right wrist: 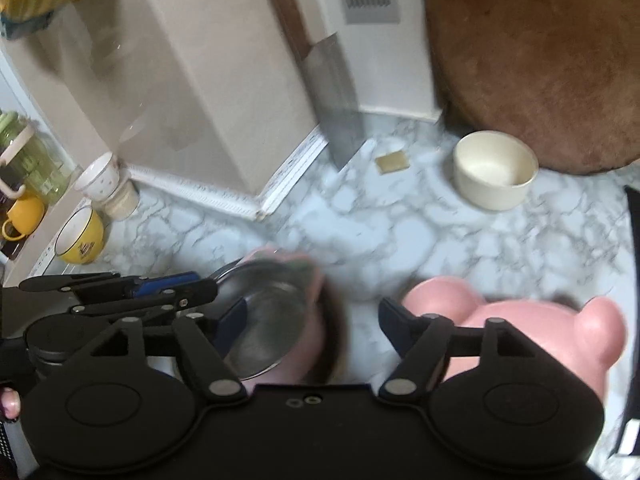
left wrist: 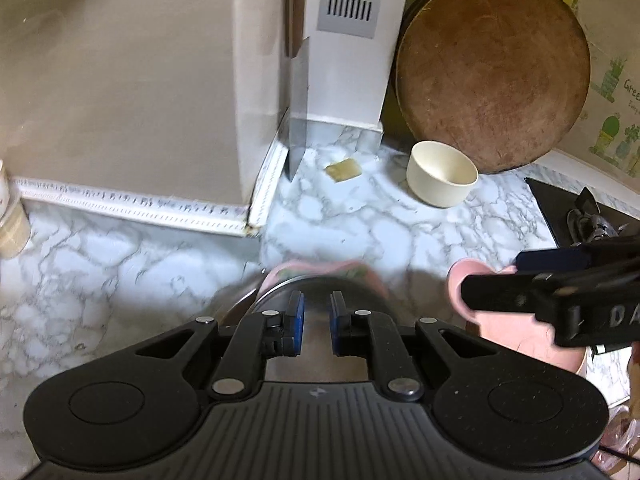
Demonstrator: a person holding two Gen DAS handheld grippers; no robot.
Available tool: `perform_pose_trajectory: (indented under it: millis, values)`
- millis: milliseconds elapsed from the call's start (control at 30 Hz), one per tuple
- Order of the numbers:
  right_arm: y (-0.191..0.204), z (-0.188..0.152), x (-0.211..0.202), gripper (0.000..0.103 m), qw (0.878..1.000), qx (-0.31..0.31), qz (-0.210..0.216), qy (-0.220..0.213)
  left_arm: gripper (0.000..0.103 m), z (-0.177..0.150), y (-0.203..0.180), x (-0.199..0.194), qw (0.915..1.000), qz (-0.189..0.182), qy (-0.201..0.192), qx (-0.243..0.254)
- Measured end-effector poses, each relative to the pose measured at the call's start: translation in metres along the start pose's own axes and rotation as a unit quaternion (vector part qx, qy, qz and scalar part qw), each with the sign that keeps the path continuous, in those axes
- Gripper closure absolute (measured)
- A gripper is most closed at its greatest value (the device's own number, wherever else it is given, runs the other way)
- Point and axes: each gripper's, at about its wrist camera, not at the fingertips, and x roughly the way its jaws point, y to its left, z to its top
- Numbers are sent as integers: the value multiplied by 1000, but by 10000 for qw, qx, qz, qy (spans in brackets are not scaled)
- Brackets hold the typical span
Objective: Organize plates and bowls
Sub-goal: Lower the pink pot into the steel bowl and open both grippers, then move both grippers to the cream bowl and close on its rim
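Note:
My left gripper (left wrist: 317, 322) is nearly shut over a steel bowl (left wrist: 316, 288) that sits in a pink bowl (left wrist: 320, 270); whether the blue pads pinch the steel rim I cannot tell. The steel bowl (right wrist: 260, 320) also shows in the right wrist view, with the left gripper (right wrist: 160, 288) at its left rim. My right gripper (right wrist: 312, 320) is open and empty, above the counter between the steel bowl and a pink bear-shaped plate (right wrist: 520, 324). It also shows in the left wrist view (left wrist: 492, 280) above that pink plate (left wrist: 516, 332). A cream bowl (left wrist: 442, 174) (right wrist: 494, 168) stands farther back.
A round wooden board (left wrist: 492, 76) leans on the back wall. A cleaver (right wrist: 336, 120) leans at the wall corner. A small tan pad (left wrist: 343, 170) lies on the marble counter (left wrist: 120, 264). Yellow cups (right wrist: 82, 236) and a jar (right wrist: 28, 160) stand left. A black stove edge (left wrist: 560, 204) is at right.

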Motion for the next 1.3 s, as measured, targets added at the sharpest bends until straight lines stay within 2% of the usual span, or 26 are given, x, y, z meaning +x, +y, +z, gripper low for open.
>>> perform_pose_trajectory:
  millis: [67, 133, 167, 200, 267, 567, 667, 833, 1300]
  values:
    - [-15, 6, -6, 24, 10000, 9, -36, -87, 90, 7, -7, 3, 10000, -41, -15, -45]
    - [-31, 14, -10, 24, 9999, 72, -59, -82, 84, 15, -13, 8, 9999, -105, 18, -105]
    - [-39, 18, -12, 23, 9999, 83, -84, -80, 71, 19, -15, 9, 9998, -144, 23, -130]
    - [-47, 22, -15, 23, 9998, 88, -129, -102, 52, 22, -19, 11, 9997, -181, -4, -158]
    - [-60, 30, -19, 22, 9996, 90, -197, -164, 28, 31, -25, 12, 9993, -252, -147, -220]
    - [-125, 68, -27, 21, 9968, 344, -600, -397, 27, 90, -62, 34, 9988, -285, -350, -179]
    - [-146, 80, -20, 21, 9954, 477, -728, -396, 27, 111, -73, 51, 9987, -371, -284, -208]
    - [-175, 94, 0, 21, 9923, 728, -941, -333, 27, 136, -91, 91, 9993, -301, -63, -235]
    - [-225, 111, 64, 25, 9833, 1360, -1204, -115, 27, 164, -125, 194, 9993, -13, 302, -204]
